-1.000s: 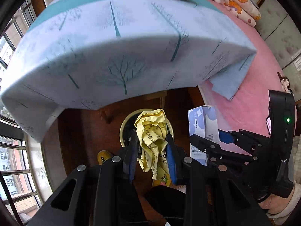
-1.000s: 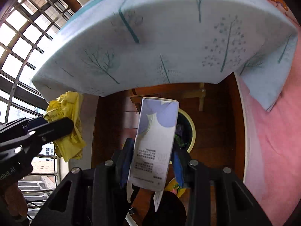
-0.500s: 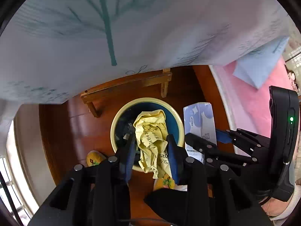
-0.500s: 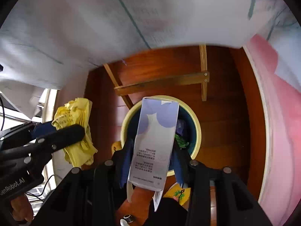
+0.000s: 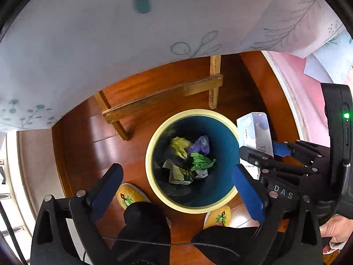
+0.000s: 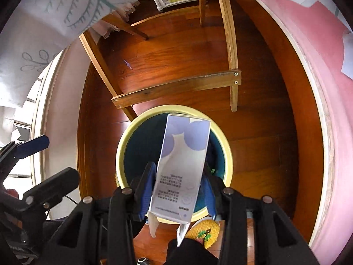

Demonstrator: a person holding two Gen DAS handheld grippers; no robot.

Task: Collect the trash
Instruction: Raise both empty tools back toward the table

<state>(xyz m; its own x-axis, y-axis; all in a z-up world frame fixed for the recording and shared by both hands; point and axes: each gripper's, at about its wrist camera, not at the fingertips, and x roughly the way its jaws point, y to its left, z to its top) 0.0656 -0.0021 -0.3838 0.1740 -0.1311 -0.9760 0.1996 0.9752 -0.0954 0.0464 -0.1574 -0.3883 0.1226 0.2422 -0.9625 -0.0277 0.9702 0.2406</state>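
Observation:
A round bin [image 5: 189, 111] with a cream rim and a dark blue inside stands on the wooden floor below both grippers. My left gripper [image 5: 176, 172] hangs over it, its jaws opening wide with nothing between them. The crumpled yellow wrapper [image 5: 179, 145] lies in the bin among purple, green and cardboard scraps. My right gripper [image 6: 178, 172] is shut on a white and purple carton [image 6: 185, 150], held upright over the bin's rim [image 6: 176, 107]. The left wrist view shows that carton [image 5: 253, 125] at the bin's right edge.
A wooden table frame with a crossbar [image 5: 163, 99] stands just beyond the bin, under a pale tree-print tablecloth [image 5: 110, 44]. A pink bed edge [image 6: 320, 66] runs along the right. Yellow slippers [image 5: 130, 196] on a person's feet are beside the bin's near side.
Both grippers came down from table height to just over the bin. The left jaws opened and the yellow wrapper dropped into the bin. The right gripper kept the carton.

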